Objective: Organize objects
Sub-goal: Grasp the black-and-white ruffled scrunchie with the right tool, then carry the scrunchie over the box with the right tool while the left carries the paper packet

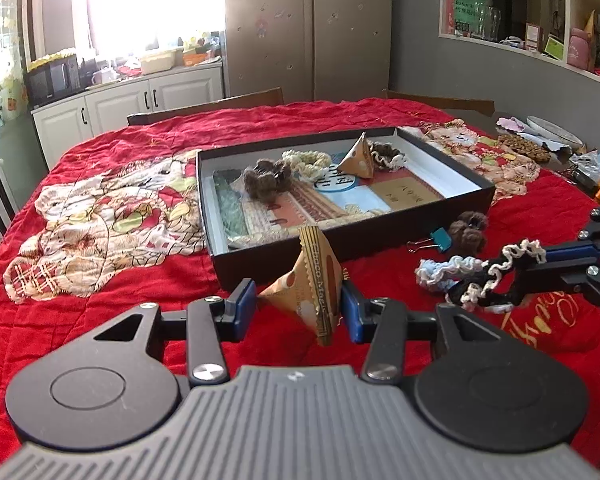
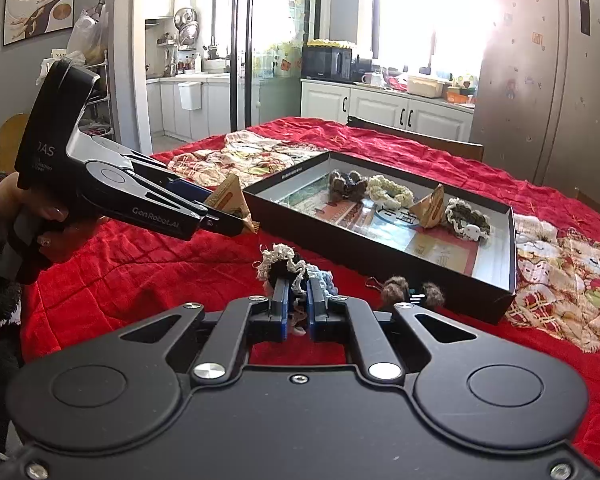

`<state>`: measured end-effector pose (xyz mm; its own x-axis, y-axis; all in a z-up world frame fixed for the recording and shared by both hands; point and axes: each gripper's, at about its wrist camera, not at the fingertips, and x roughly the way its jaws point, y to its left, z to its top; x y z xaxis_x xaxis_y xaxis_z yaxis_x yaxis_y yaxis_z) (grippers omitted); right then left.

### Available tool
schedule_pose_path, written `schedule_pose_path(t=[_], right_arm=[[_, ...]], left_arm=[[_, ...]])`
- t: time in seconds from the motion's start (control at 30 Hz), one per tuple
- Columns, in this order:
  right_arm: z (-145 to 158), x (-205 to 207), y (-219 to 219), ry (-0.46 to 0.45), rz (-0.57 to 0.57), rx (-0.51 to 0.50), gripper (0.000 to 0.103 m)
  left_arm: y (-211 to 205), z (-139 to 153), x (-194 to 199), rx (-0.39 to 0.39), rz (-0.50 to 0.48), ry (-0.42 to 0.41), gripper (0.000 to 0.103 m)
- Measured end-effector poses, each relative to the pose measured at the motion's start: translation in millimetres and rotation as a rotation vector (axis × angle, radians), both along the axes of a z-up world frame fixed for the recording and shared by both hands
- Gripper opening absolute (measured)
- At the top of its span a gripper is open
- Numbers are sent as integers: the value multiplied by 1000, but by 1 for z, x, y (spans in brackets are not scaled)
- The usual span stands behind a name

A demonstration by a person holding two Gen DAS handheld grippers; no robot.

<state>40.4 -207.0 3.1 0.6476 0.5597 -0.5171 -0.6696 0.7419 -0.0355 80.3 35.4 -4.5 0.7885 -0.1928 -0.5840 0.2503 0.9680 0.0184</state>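
My left gripper (image 1: 299, 296) is shut on a gold triangular snack packet (image 1: 316, 280) and holds it just above the red quilt, in front of the black box (image 1: 340, 248). In the right wrist view a hand holds that left gripper (image 2: 244, 216), with the packet (image 2: 228, 198) near the box's left corner. My right gripper (image 2: 297, 290) is shut on a black, white and blue scrunchie (image 2: 284, 264). That scrunchie (image 1: 480, 276) hangs off the cloth at the right. The box (image 2: 380, 264) holds a brown scrunchie (image 1: 268, 178), a cream one (image 1: 306, 162), a second packet (image 1: 360, 158) and a brown-and-white scrunchie (image 1: 384, 152).
A brown fuzzy scrunchie (image 1: 468, 232) and a teal binder clip (image 1: 440, 239) lie on the red quilt (image 1: 140, 280) by the box's front right corner. A plate (image 1: 552, 130) and snacks sit at the far right. Wooden chairs (image 1: 220, 106) stand behind the table.
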Motion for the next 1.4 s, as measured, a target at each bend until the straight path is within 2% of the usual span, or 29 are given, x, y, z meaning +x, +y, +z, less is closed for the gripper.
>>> schedule_pose_path(t=[0.83, 1.4], right_arm=[[28, -1, 2, -94, -6, 18, 9], [32, 27, 7, -119, -66, 4, 9]], left_arm=[[-5, 20, -7, -7, -22, -53, 49], [-10, 30, 6, -14, -31, -73, 49]])
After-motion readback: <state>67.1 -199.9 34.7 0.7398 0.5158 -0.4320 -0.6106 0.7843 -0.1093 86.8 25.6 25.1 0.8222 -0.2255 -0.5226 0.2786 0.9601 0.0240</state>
